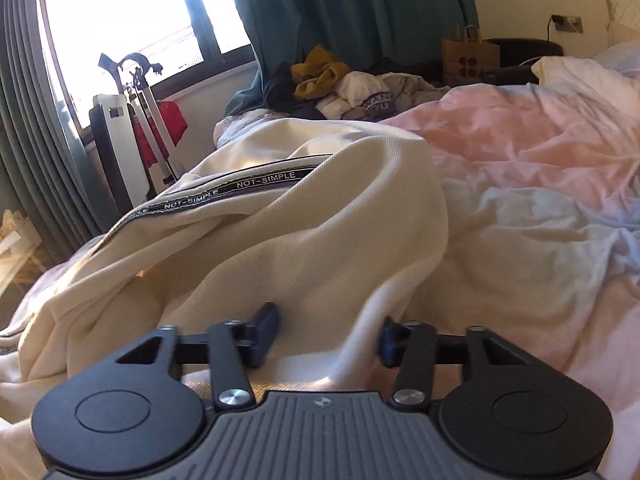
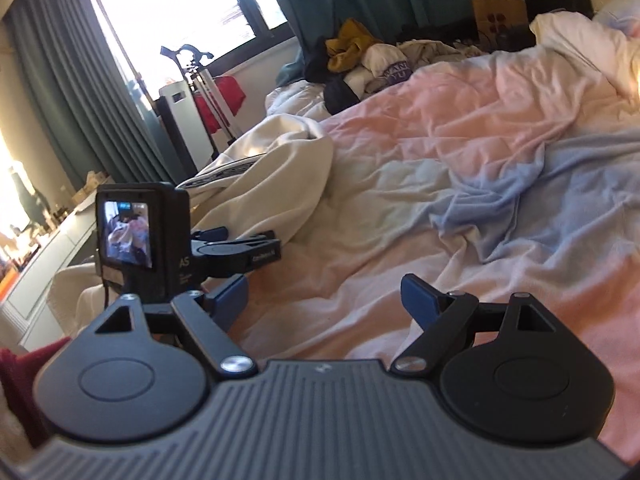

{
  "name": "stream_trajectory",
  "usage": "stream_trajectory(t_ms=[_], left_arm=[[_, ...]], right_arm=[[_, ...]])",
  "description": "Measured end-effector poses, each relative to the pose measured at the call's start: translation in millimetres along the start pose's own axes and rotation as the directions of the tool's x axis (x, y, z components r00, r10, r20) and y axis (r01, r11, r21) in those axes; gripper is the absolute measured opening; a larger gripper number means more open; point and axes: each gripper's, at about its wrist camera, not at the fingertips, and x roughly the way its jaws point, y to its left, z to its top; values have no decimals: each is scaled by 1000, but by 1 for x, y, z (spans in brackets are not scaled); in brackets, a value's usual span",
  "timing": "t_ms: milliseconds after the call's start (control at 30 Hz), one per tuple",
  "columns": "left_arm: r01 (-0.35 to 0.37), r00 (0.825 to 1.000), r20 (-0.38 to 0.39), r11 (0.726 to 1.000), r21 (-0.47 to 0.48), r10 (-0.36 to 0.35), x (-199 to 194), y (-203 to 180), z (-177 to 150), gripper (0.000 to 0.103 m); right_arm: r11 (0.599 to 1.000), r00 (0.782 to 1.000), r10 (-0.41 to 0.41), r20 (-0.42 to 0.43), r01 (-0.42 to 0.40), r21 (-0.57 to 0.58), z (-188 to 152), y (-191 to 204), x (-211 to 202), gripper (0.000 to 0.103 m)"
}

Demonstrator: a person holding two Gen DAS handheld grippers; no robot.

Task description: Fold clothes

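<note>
Your left claw (image 1: 326, 330) is standing open with a ridge of the cream garment (image 1: 280, 232) between its fingers, not pinched. Your right claw (image 2: 324, 304) is hovering open over the bed (image 2: 460, 208). The garment is lying rumpled and unfolded, with a clothes pile (image 1: 344, 88) waiting beyond.

You can't see how far the cream garment (image 1: 304, 216) runs: the left wrist frame's lower-left edge crops it. Its fabric bulges between the left gripper (image 1: 326, 334) fingers, hiding contact.
</note>
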Motion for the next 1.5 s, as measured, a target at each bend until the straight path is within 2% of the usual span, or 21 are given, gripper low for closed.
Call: stream_trajectory(t_ms=[33,67,100,167,400,567,767,867,967,1033,1100,1167,1200,1267,1400,1433,1500], left_arm=[[4,1000,9,1000,-2,-4,-3,0,1,33],[8,1000,19,1000,-4,-7,-6,1,1,21],[17,999,32,1000,-11,-16,-14,2,2,19],[39,998,55,999,-27,-37,-31,5,4,6],[107,986,137,990,-86,-95,-114,35,3,5],[167,973,183,977,-129,-142,-182,54,-21,5],[232,964,197,928,-293,-179,-229,73,-75,5],[267,958,211,867,-422,-192,-234,92,-92,5],[280,951,243,858,-431,-189,-235,99,-90,5],[300,944,266,843,-446,-195,-233,102,-89,6],[325,937,282,818,-475,-208,-228,105,-90,6],[345,929,298,804,-485,-219,-225,108,-90,6],[355,925,306,797,-489,-224,-224,109,-90,6],[377,916,325,784,-494,-236,-222,114,-91,6],[428,896,345,749,-505,-279,-216,123,-97,6],[432,895,342,742,-512,-286,-214,124,-98,6],[439,890,350,757,-484,-293,-215,121,-100,6]], right_arm=[[1000,1000,-1,-2,1,4,0,-1,1,85],[1000,1000,-2,-4,2,9,0,-2,3,85],[1000,1000,-3,-6,3,13,0,-3,4,85],[1000,1000,-4,-8,5,20,0,-5,6,85],[999,1000,0,19,-1,39,3,-6,-4,85],[996,998,36,54,-40,78,6,-9,-16,85],[963,985,159,66,-170,211,16,-15,-15,85],[925,970,232,69,-242,293,22,-18,-9,87],[875,950,303,79,-310,372,29,-20,-2,87],[855,941,331,74,-332,400,40,-18,17,86],[841,934,351,63,-344,418,54,-14,43,80],[829,928,368,54,-354,433,69,-9,70,78],[826,926,373,51,-357,436,78,-7,86,73],[844,937,346,47,-333,421,102,-2,117,70],[912,970,241,23,-235,336,156,7,183,67],[923,976,216,15,-210,322,169,8,200,57],[926,984,179,-6,-167,338,187,7,233,45]])
